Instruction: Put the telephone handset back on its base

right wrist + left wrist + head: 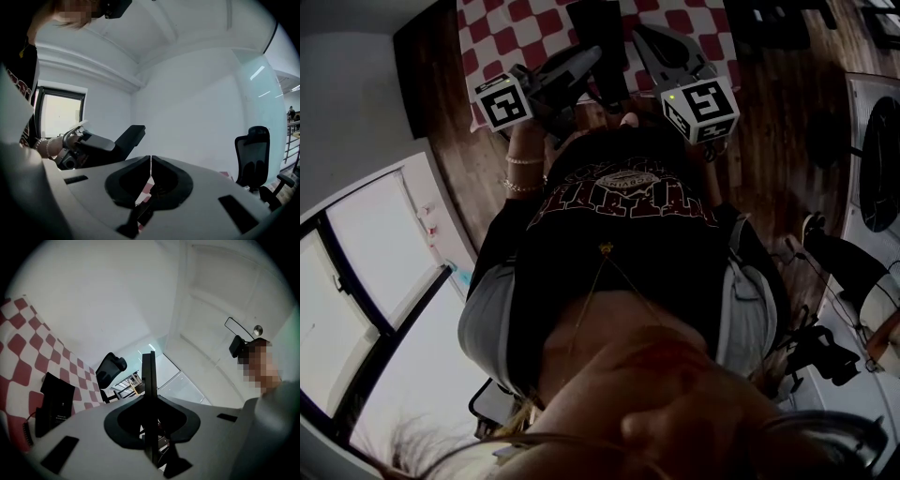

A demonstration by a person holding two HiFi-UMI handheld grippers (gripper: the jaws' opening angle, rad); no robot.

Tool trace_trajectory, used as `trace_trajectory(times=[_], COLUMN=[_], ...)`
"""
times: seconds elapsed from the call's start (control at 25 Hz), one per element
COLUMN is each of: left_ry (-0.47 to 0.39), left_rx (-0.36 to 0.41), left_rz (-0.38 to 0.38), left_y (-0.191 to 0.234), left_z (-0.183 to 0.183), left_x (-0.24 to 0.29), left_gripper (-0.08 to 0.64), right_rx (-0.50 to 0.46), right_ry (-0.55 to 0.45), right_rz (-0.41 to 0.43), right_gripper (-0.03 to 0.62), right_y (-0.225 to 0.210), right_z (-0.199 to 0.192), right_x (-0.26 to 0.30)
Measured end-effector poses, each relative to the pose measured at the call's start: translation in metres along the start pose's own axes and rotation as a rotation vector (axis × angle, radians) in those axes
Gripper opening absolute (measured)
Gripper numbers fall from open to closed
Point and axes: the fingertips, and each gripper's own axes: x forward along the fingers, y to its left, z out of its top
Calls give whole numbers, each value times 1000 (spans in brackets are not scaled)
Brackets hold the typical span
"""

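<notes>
Chequered cloth [511, 33]: red and white, spread below and ahead of both pairs of fingers.
Black telephone unit [56, 401]: lies on the cloth, low and to the left of the left fingers; handset cannot be told apart from base.
Left gripper [149, 359], right gripper [150, 161]: fingers pressed together, nothing between them.
Step, as judged: approach, with nothing gripped yet.
Next: lower, part one pair of fingers, locate the handset.

No text readable, arched red lettering on the shirt [623, 202] mid-frame blurred, tiny white print on the black box [58, 399] lower left illegible, square coded markers on the left claw cube [503, 101] and the right claw cube [701, 108].
</notes>
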Motion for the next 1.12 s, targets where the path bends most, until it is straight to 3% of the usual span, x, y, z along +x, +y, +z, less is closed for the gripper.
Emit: trace_trajectory(times=[0.52, 1.12], left_ry=[-50, 66], left_rx=[-52, -65], left_rz=[38, -25], left_y=[21, 45], left_z=[-5, 28], left_x=[-2, -2], left_gripper=[80, 80], right_rx=[6, 32], right_ry=[16, 30], right_rz=[15, -89], right_gripper=[21, 21], right_y=[-18, -23], right_z=[-8, -3], right_x=[5, 39])
